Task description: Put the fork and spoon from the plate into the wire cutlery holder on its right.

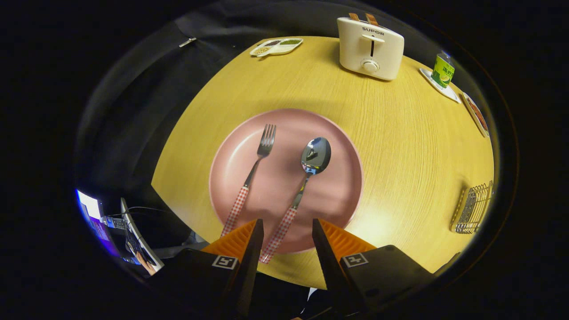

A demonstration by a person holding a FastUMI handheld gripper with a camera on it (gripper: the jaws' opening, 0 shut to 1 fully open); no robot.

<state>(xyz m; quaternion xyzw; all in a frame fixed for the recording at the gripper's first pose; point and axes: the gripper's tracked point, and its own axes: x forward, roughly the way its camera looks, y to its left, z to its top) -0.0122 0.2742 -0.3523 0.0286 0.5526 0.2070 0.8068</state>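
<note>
Our gripper (286, 233) hangs released, fingers spread either side of the spoon (306, 178) handle at the plate's (342, 178) near rim. Beside it on the plate lies the fork (253, 173). We judge the first pickup is in hand: descend, clamp, then carry to the wire cutlery holder (474, 209) at the table's (400, 133) right edge.

fork (255, 171) left of spoon (306, 178) on plate (342, 151) | holder (474, 208) right | toaster (370, 48) behind
</note>
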